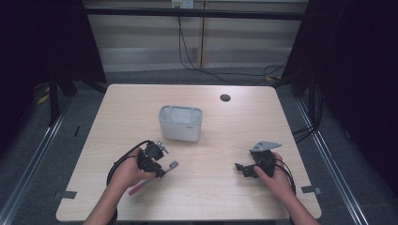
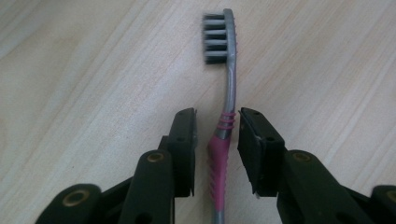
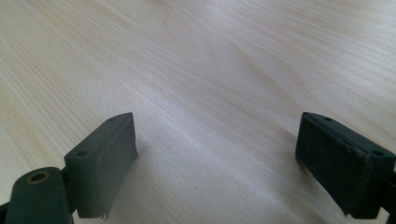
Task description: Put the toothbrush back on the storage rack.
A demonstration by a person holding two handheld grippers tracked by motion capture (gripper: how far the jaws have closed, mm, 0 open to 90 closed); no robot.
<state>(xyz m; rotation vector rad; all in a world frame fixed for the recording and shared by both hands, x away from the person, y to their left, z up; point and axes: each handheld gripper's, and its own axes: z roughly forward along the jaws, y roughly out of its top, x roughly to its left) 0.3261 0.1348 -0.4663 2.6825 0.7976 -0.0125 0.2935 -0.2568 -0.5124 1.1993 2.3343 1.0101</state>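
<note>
Left gripper view: toothbrush (image 2: 227,100) flat on the pale wood-grain tabletop (image 2: 93,70), neck between the left tongs (image 2: 217,140), narrowed around it with slim gaps at both pads, no grip yet. Pickup likely just starting; lift and a probable drop into the grey holder (image 1: 180,123) left to do. Brush: slim grey neck, dark blocky bristles, ribbed pink rubbery handle. Holder: smooth, rounded plastic, divided inside, open-topped, well apart beyond. Right tongs (image 3: 215,158) wide, empty, matte black pads over bare wood.
</note>
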